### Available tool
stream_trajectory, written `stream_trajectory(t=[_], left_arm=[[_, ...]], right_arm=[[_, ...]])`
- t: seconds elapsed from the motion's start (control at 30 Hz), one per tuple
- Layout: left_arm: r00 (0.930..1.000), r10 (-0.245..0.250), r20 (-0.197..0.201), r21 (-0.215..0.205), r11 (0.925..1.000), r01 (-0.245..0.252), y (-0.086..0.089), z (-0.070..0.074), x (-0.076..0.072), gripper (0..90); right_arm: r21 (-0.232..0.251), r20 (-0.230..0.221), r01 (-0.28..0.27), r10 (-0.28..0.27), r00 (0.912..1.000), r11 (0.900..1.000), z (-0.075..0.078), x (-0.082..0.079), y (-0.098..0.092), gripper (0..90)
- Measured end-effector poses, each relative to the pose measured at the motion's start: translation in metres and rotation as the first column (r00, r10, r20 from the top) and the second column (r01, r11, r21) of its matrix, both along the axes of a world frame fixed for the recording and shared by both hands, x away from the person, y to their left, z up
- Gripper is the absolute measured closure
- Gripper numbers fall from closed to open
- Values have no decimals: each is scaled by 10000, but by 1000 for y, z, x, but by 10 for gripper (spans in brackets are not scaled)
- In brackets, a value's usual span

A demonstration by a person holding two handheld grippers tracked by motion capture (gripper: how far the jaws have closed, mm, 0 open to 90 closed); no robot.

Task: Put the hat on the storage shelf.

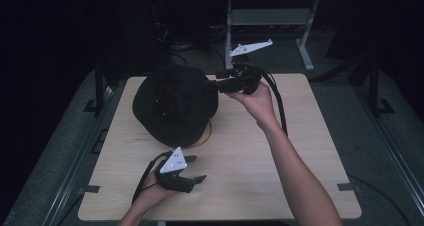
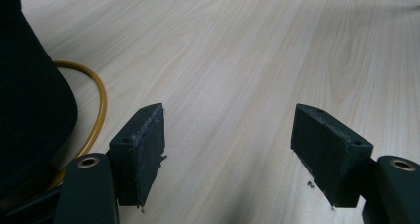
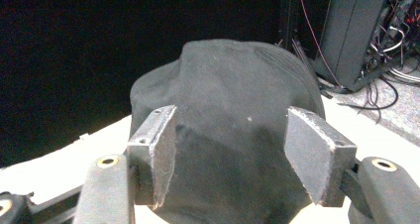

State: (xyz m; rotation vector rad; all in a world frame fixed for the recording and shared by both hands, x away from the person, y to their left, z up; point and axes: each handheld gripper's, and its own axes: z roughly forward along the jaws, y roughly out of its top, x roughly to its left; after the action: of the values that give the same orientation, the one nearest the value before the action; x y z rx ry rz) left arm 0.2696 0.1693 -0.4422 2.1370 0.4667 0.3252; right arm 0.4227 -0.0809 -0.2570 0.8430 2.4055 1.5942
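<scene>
Right gripper (image 3: 230, 152) stands with jaws apart, the black hat (image 3: 233, 125) just ahead between them, unclamped; closing now may pinch only loose cloth and drag it across the table (image 1: 280, 151).

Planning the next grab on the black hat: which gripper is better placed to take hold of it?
Probably the right gripper: its open fingers point straight at the black hat, close beside it. The left gripper faces bare table, with the hat off to its side.
</scene>
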Motion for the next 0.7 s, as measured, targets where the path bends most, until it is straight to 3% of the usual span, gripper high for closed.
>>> stream_trajectory(t=[0.7], left_arm=[[9998,182,-64,-113,9998,-183,1,-1,1,275]], right_arm=[[-276,-154,491,-495,9987,9984,-9,-7,-36,312]])
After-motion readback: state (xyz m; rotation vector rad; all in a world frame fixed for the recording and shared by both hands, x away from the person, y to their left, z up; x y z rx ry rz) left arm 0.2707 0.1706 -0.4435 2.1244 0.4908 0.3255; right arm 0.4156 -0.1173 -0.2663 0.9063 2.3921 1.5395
